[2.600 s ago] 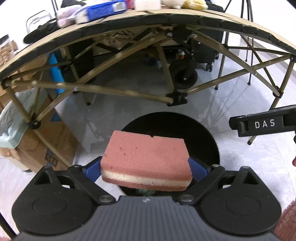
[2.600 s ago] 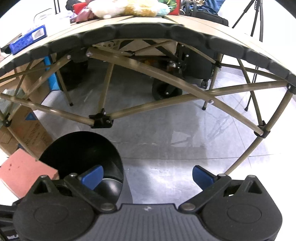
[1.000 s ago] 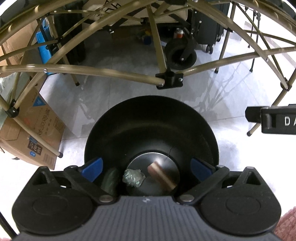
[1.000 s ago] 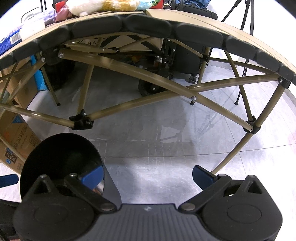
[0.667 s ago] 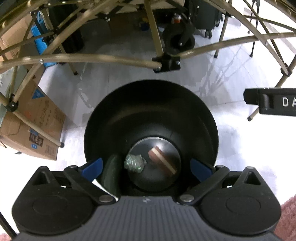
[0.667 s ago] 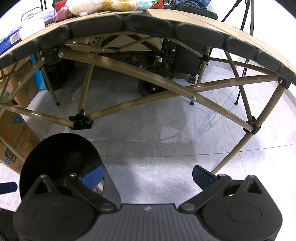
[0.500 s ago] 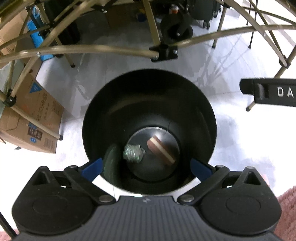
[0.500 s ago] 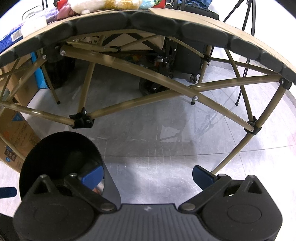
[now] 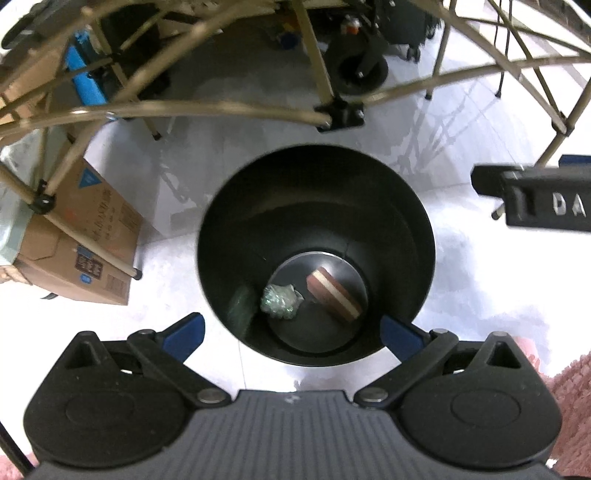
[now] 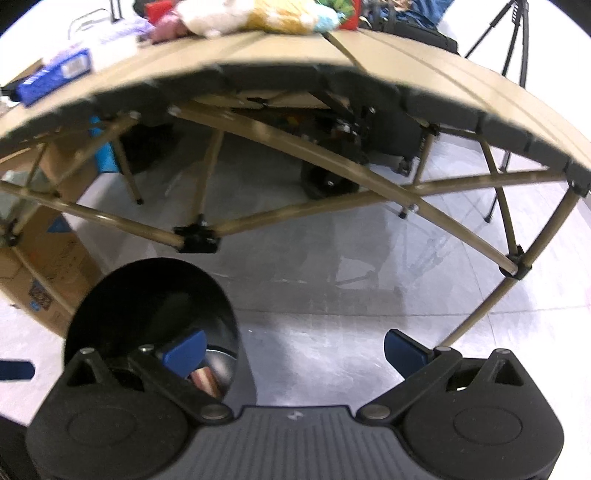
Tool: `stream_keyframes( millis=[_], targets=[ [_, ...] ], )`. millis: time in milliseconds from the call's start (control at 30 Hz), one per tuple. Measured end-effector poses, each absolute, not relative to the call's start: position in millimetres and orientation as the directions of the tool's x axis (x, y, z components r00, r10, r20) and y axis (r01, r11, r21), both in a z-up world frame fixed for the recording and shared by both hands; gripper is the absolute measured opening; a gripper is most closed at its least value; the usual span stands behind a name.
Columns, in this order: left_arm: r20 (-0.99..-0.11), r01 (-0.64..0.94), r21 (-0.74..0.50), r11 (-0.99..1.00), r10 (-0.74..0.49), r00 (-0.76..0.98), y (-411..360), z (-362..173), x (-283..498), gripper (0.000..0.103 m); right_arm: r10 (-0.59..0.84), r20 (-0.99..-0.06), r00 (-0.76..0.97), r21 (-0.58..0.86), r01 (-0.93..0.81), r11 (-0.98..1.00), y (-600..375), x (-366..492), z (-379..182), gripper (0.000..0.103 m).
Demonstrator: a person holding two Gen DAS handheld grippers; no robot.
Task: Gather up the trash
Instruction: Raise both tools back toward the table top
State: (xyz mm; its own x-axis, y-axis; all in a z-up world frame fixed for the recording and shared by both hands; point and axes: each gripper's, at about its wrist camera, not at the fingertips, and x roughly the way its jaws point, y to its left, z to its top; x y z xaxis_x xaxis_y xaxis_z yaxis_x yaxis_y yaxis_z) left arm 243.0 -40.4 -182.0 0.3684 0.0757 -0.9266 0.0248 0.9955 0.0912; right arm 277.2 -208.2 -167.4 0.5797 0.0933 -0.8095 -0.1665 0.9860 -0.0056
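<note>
A black round bin (image 9: 413, 206) stands on the pale floor below the folding table. At its bottom lie a pink sponge (image 9: 333, 295) on its edge, a crumpled greenish wrapper (image 9: 280, 301) and a dark green item (image 9: 242, 308) against the wall. My left gripper (image 9: 291, 334) hangs open above the bin's near rim, nothing between its blue pads. In the right wrist view the bin (image 10: 155, 295) sits at lower left, the sponge (image 10: 205, 380) just visible inside. My right gripper (image 10: 293, 349) is open and empty over the floor beside the bin.
The folding table's tan frame bars (image 9: 207, 110) cross above the bin. A cardboard box (image 9: 77, 251) stands left of it. The table top (image 10: 295, 62) carries a plush toy (image 10: 251, 14) and a blue box (image 10: 55, 75). The other gripper's black body (image 9: 535, 199) shows at right.
My left gripper has let go of the sponge, which now lies in the bin. It has since lifted up and back from the bin. The right gripper has tilted upward.
</note>
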Motion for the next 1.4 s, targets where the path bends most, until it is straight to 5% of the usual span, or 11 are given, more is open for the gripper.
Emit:
stream_keyframes(
  millis=[267, 967, 1400],
  targets=[
    [-0.891, -0.038, 0.020, 0.999, 0.035, 0.452, -17.7, -135.0, 226.2, 0.103, 0.186, -0.762, 0.620, 0.051, -0.229, 0.972, -204.1, 252.4, -128.9, 0.103],
    [-0.676, -0.179, -0.006, 0.984, 0.128, 0.726, 19.1, -15.3, 223.8, 0.103, 0.318, -0.467, 0.825, 0.097, -0.310, 0.946, -204.3, 223.3, -11.2, 0.103],
    [-0.664, -0.311, -0.097, 0.945, 0.172, 0.728, 56.9, -1.9, 267.0, 0.103, 0.349, -0.410, 0.843, 0.085, -0.346, 0.935, -168.2, 274.8, -22.4, 0.103]
  ],
)
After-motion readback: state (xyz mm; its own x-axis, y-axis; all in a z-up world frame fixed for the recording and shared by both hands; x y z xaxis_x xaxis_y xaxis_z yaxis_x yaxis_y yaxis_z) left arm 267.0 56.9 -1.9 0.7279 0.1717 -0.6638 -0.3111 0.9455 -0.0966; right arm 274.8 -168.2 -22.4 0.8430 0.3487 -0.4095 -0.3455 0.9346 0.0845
